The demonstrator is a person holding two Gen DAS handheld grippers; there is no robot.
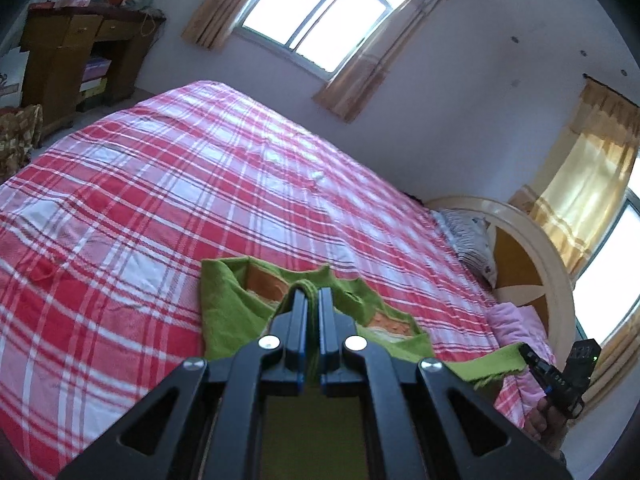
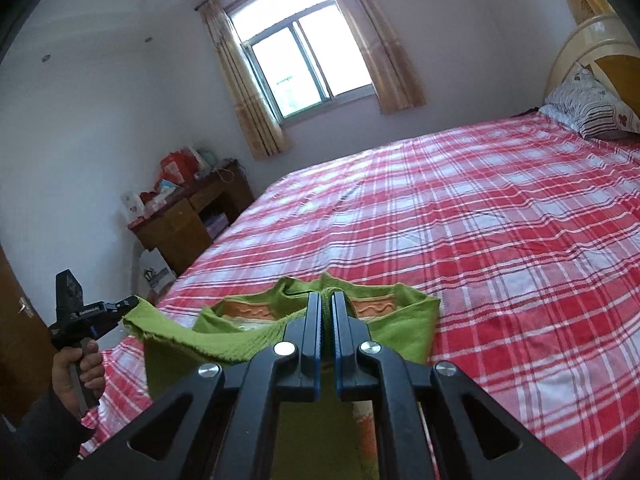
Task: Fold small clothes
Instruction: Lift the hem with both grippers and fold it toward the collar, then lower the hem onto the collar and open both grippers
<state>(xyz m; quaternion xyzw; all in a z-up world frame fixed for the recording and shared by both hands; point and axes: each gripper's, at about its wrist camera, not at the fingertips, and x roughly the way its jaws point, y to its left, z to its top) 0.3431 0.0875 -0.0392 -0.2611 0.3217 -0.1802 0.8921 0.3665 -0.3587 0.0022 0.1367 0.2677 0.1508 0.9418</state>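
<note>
A small green garment [image 1: 232, 308] with orange patterned trim lies partly on the red plaid bed [image 1: 160, 200], its near edge lifted. My left gripper [image 1: 313, 294] is shut on a fold of the green cloth. It also shows in the right wrist view [image 2: 130, 303], holding the garment's left corner at the bed's edge. My right gripper [image 2: 327, 298] is shut on the garment [image 2: 404, 328] at its near edge. It shows in the left wrist view [image 1: 525, 350], pinching the cloth's right corner. The cloth hangs stretched between both grippers.
A striped pillow [image 2: 592, 108] and a cream and orange headboard [image 1: 532, 264] stand at the bed's head. A pink blanket [image 1: 516, 320] lies near it. A wooden desk [image 2: 188, 220] with red bags stands by the wall under a curtained window [image 2: 304, 64].
</note>
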